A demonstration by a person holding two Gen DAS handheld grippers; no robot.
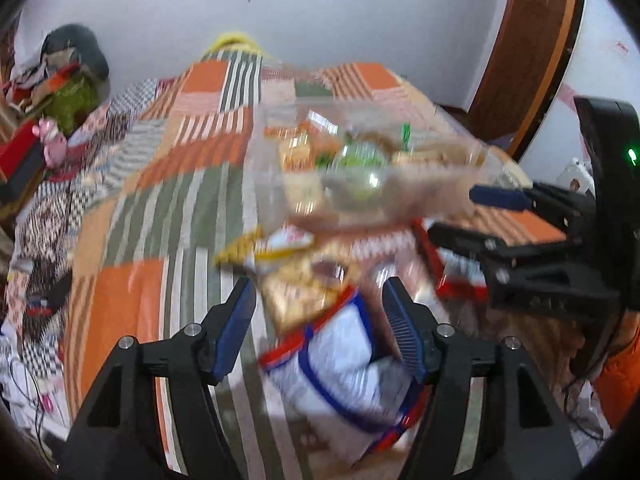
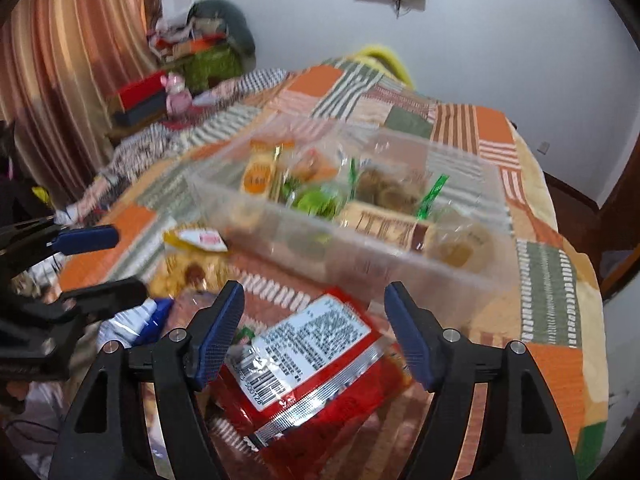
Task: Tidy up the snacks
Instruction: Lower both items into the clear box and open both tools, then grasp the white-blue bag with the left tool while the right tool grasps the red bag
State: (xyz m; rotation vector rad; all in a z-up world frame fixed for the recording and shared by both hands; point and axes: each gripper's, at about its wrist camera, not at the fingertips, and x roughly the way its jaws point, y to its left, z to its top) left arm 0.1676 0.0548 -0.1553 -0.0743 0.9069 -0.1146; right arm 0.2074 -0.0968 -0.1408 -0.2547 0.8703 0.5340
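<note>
Below, red snack packet (image 2: pixel 316 364) lies between right hand-held gripper's (image 2: pixel 314 336) spread jaws.

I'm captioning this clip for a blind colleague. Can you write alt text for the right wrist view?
The open right gripper hovers over a red snack packet lying on a patchwork bedspread. Just beyond stands a clear plastic bin already holding assorted snacks, and the left gripper, also open, enters from the left near a yellow packet.

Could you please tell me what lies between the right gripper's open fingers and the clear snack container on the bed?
In the right wrist view, the red snack packet lies under the open right gripper; beyond it only bare patchwork bedspread reaches the clear container.
</note>
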